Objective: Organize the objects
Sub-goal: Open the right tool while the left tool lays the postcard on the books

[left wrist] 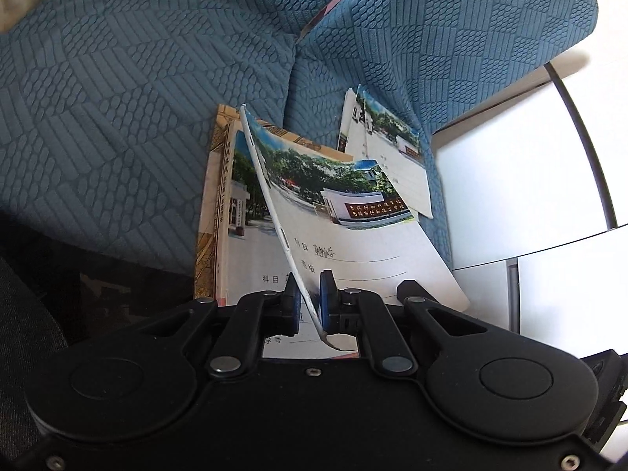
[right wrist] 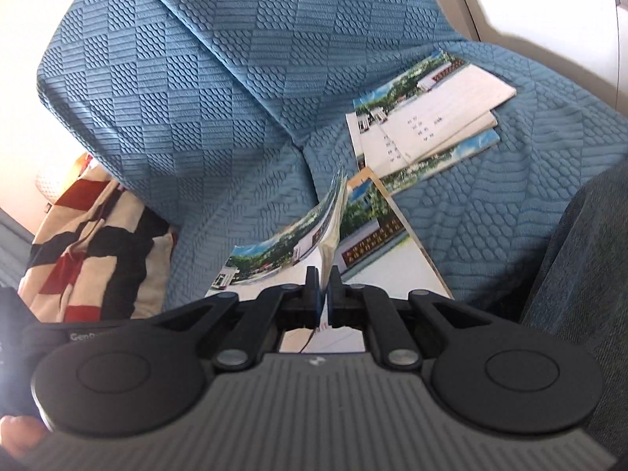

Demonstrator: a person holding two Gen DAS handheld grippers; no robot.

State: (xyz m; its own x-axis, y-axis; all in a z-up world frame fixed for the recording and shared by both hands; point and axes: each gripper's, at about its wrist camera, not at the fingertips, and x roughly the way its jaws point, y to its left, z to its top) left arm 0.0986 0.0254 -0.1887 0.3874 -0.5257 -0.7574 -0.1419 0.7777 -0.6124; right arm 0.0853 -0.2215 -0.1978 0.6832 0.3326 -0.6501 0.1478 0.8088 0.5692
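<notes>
Thin school notebooks with a photo of a gate on the cover lie on a blue quilted sofa. My left gripper point(left wrist: 310, 298) is shut on the lower edge of one notebook point(left wrist: 337, 212), which stands tilted above a stack of books point(left wrist: 223, 212). My right gripper point(right wrist: 324, 294) is shut on the edge of a notebook point(right wrist: 333, 212), lifted above another notebook point(right wrist: 376, 243) on the seat. More notebooks point(right wrist: 428, 114) lie further back; they also show in the left wrist view point(left wrist: 388, 157).
The sofa seat point(left wrist: 117, 125) and backrest point(right wrist: 196, 78) are covered in blue fabric. A striped red, black and cream cushion point(right wrist: 98, 243) leans at the left. A white table with a dark rim point(left wrist: 549, 157) stands at the right.
</notes>
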